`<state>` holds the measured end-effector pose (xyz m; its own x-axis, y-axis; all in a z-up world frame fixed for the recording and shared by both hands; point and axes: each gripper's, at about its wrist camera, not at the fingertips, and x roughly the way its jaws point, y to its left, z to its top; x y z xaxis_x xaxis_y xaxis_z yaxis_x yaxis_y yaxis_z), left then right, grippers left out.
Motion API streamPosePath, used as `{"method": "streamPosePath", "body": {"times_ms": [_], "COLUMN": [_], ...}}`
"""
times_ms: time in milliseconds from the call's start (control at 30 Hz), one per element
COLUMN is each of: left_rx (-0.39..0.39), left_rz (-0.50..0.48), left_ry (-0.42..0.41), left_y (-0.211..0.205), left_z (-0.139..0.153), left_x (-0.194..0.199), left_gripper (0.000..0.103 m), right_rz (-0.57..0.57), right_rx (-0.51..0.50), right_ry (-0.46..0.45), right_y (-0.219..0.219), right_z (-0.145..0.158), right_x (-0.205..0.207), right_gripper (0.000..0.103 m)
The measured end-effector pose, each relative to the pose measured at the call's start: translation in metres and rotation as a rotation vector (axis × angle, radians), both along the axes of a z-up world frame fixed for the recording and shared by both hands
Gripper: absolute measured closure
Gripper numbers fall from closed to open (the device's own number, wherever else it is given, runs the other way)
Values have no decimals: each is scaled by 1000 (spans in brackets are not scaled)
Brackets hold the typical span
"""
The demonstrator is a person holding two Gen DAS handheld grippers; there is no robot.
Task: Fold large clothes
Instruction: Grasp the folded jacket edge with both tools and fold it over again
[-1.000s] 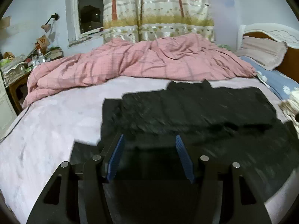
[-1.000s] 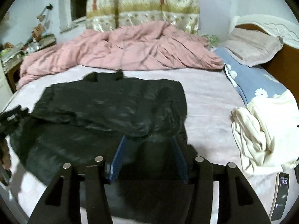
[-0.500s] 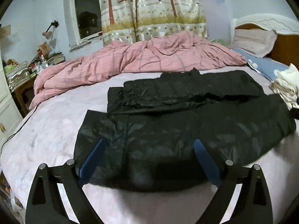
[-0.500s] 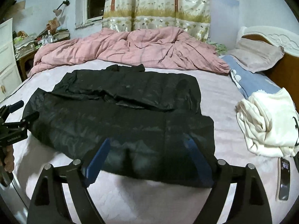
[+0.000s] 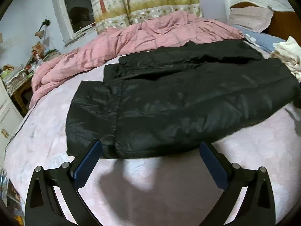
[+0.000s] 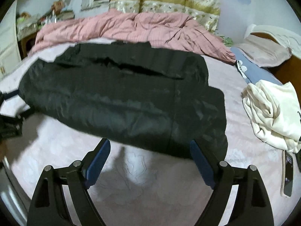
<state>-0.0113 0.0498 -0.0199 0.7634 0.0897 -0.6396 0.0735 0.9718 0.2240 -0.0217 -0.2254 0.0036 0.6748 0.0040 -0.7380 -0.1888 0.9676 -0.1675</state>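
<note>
A large black padded jacket (image 5: 178, 101) lies folded lengthwise across the light pink bed sheet (image 5: 47, 131); it also shows in the right wrist view (image 6: 122, 98). My left gripper (image 5: 150, 150) is open and empty, held just short of the jacket's near left edge, above the sheet. My right gripper (image 6: 148, 150) is open and empty, just short of the jacket's near right edge. The left gripper shows blurred at the left edge of the right wrist view (image 6: 9, 103).
A crumpled pink duvet (image 5: 146, 35) lies along the far side of the bed. A cream garment pile (image 6: 272, 113) and a phone (image 6: 286, 173) lie at the right. Pillows (image 5: 250, 17) and the headboard are far right. A cluttered side table (image 5: 20, 71) stands left.
Both grippers have opened wide, let go of the jacket and pulled back toward the near edge of the bed. The jacket now lies folded on the sheet.
</note>
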Motion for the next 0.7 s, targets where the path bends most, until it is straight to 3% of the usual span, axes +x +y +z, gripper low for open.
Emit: {"method": "streamPosePath", "body": {"times_ms": [333,567,700], "left_rx": [36,28,-37], "left_rz": [-2,-10,31], "left_ry": [7,36,88], "left_y": [0,0,13], "left_z": [-9,-13,-16], "left_x": [3,7,19], "left_gripper": [0,0,0], "right_rz": [99,77,28], "right_rx": [-321,-330,-281], "right_ry": [-60,-74,-66], "right_y": [46,47,33], "right_z": [-24,-27,-26], "right_x": [2,20,30], "right_gripper": [15,15,15]}}
